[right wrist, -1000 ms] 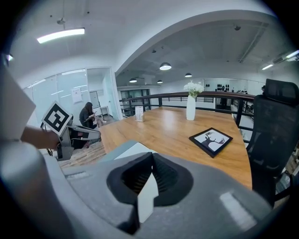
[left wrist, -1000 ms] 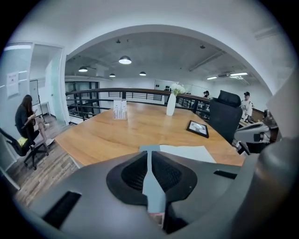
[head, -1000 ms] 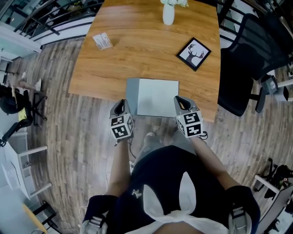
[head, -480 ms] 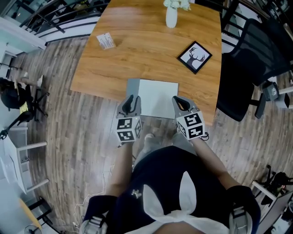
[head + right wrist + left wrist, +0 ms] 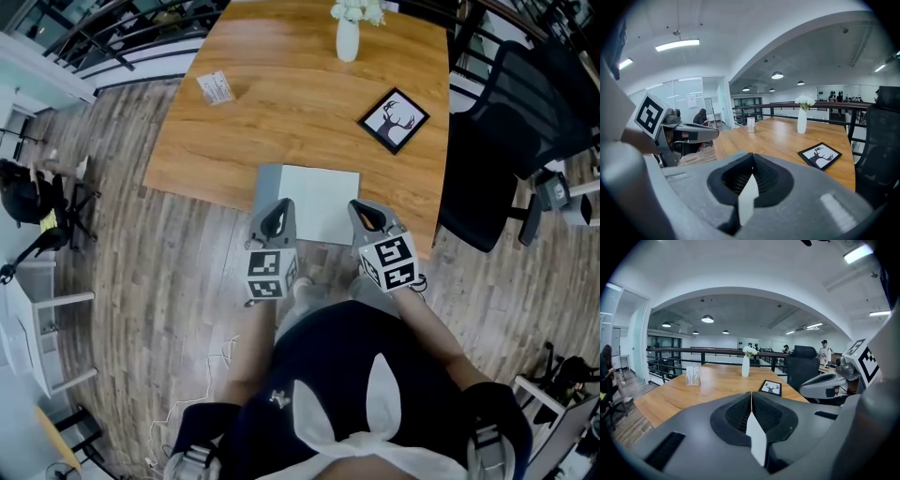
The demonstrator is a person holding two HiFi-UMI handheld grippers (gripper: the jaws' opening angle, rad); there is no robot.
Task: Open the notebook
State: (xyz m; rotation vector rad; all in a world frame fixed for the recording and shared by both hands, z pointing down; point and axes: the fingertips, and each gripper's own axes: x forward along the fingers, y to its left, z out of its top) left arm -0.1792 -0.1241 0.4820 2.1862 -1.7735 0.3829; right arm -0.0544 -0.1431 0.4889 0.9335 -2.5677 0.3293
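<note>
Notebook (image 5: 314, 202) lies flat at the near edge of the wooden table (image 5: 281, 122), white face up with a grey strip along its left side; whether it is open cannot be told. Left gripper (image 5: 278, 214) sits over the notebook's near left corner, jaws pressed together with nothing between them. Right gripper (image 5: 364, 214) sits at the near right corner, jaws likewise together and empty. Contact with the notebook cannot be confirmed for either. Farther back on the table: white vase (image 5: 347, 39) with flowers, framed deer picture (image 5: 395, 116), small card (image 5: 214, 86). Black chair (image 5: 502, 131) stands at the table's right side.
</note>
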